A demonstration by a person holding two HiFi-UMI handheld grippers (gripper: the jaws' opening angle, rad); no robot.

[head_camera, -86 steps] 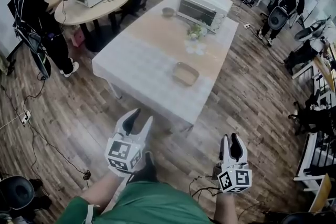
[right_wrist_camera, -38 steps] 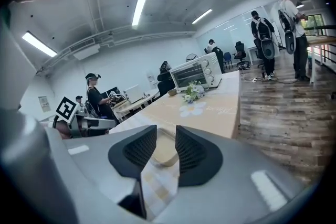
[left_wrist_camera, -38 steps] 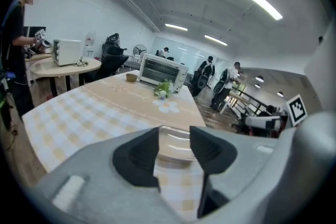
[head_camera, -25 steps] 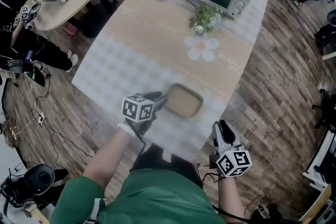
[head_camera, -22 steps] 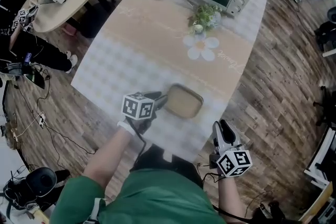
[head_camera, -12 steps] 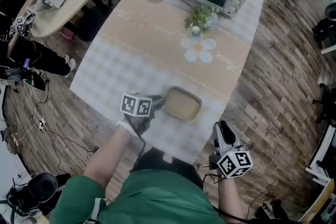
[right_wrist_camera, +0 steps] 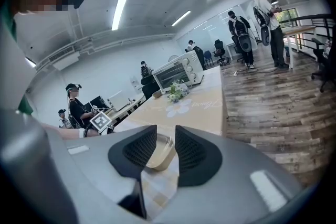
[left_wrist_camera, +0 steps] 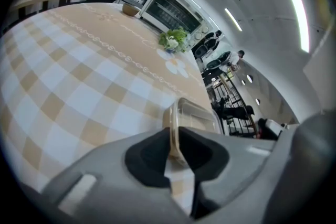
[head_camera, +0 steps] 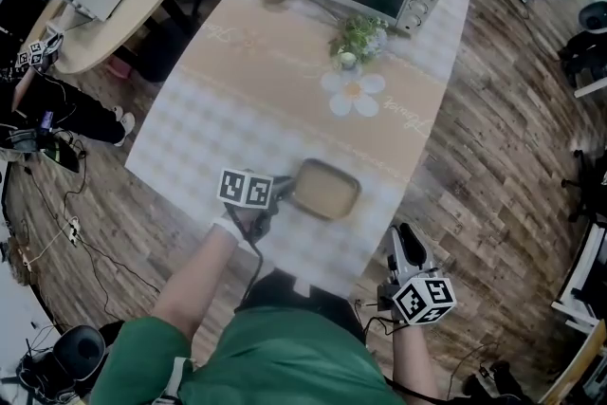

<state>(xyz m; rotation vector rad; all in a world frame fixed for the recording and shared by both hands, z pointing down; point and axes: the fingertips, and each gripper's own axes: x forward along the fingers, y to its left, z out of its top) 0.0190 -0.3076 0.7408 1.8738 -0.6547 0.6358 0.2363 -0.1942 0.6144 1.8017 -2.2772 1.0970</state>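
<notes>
Gripping the clear tray, left tool clamps its rim; right tool slightly apart, empty.

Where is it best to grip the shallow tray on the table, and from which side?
Likely its thin upright rim at the near left end: the tray lies flat, too wide to span. Come from the person's side, like the left gripper.
</notes>
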